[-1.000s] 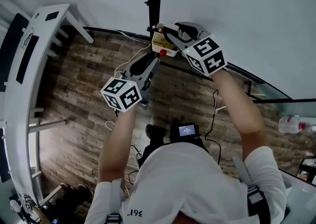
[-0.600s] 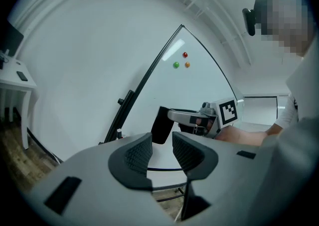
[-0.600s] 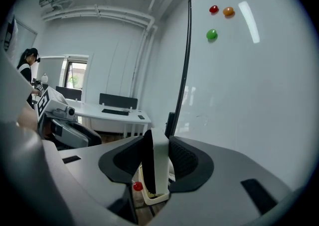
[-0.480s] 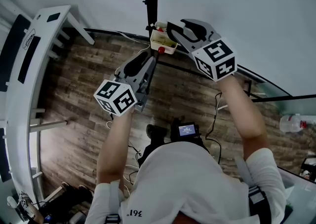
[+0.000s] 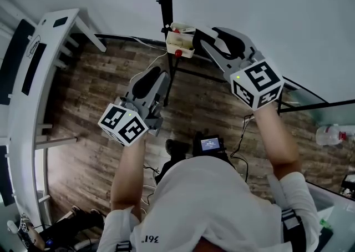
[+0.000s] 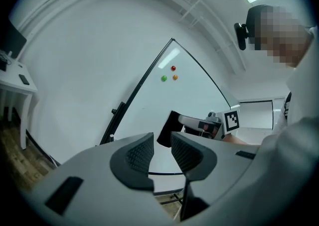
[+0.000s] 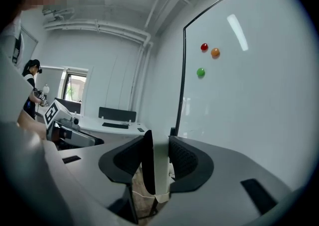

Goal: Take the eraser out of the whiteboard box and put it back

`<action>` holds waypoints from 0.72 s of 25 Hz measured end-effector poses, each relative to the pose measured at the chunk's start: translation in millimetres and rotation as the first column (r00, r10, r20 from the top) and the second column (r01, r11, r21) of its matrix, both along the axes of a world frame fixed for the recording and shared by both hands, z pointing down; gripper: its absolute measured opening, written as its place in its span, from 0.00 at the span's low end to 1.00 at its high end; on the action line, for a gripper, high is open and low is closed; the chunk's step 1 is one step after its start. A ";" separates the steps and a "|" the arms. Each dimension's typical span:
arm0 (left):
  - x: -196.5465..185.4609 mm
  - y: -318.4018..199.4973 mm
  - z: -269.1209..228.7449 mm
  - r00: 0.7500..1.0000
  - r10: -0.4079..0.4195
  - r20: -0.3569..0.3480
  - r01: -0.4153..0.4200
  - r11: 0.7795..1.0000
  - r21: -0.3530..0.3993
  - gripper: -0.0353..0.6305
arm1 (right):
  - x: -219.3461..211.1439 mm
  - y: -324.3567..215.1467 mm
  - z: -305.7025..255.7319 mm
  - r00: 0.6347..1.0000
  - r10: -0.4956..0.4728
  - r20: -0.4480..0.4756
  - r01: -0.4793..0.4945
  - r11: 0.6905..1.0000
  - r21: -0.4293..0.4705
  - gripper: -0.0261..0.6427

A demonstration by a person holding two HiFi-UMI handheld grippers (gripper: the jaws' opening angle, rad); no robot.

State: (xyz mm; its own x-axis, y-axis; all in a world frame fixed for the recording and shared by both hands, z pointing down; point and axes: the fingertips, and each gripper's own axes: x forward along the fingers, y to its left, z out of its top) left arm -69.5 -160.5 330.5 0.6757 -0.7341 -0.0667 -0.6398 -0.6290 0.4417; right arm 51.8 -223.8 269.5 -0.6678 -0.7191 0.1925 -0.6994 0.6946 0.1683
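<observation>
A white desk runs down the left of the room over a brown wood-plank floor. A white whiteboard on a black stand fills the far side. A clear plastic bottle lies at the far right.

The left gripper is held near the person, low and left of the board. Its jaws have just been closing and stand a narrow gap apart with nothing between them. The cream plastic whiteboard box hangs at the board's lower edge, with a small red round thing on its near side. Just right of the box, the right gripper is clamped on the flat eraser, a white slab with a black felt face, which stands on edge between the pads. Whether the eraser touches the box cannot be told.

The head view hides the eraser behind the right gripper's jaws. The right gripper view shows it pinched, and the left gripper view shows its black face sticking out ahead of the right gripper. Both gripper views also show three round magnets on the board, red, orange and green. The right gripper view alone takes in far white desks and a person standing by a window.
</observation>
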 end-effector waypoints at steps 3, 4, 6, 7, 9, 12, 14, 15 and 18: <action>0.6 15.7 -3.0 1.000 0.006 0.004 -0.006 1.000 0.011 0.22 | 10.4 15.5 -5.5 0.999 0.020 0.044 -0.020 1.000 -0.001 0.30; 1.0 20.7 -3.4 1.000 0.008 0.006 -0.008 1.000 0.013 0.22 | 13.8 20.3 -6.8 0.998 0.027 0.059 -0.026 1.000 -0.004 0.30; 1.5 29.5 -2.8 1.000 0.010 0.011 -0.011 1.000 0.013 0.22 | 20.8 29.6 -7.8 0.996 0.038 0.082 -0.038 0.999 -0.008 0.30; 1.5 33.2 -2.1 1.000 0.011 0.011 -0.011 1.000 0.010 0.22 | 25.0 34.0 -7.3 0.995 0.046 0.093 -0.046 0.999 -0.011 0.30; 1.5 38.8 0.1 1.000 0.010 0.006 -0.010 1.000 0.003 0.22 | 32.4 41.9 -5.7 0.992 0.058 0.110 -0.057 0.998 -0.017 0.30; 1.0 47.2 2.9 1.000 0.010 -0.002 -0.010 1.000 -0.008 0.22 | 39.4 53.1 -2.1 0.989 0.067 0.131 -0.064 0.997 -0.032 0.30; 1.1 53.5 5.1 1.000 0.013 -0.001 -0.013 1.000 -0.014 0.22 | 44.2 60.1 1.3 0.986 0.079 0.145 -0.073 0.996 -0.046 0.30; 1.2 56.1 6.8 1.000 0.014 0.000 -0.014 1.000 -0.018 0.22 | 46.5 63.1 2.7 0.985 0.084 0.151 -0.077 0.996 -0.053 0.30; 1.2 63.1 11.1 1.000 0.011 -0.002 -0.011 0.999 -0.032 0.22 | 52.4 71.0 6.4 0.982 0.096 0.165 -0.085 0.994 -0.070 0.30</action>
State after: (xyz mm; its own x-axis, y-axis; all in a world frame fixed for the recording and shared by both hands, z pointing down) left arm -68.3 -97.4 341.6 0.6838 -0.7283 -0.0446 -0.6319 -0.6217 0.4629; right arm 104.2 -152.8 275.9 -0.6272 -0.7680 0.1295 -0.7745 0.6326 0.0012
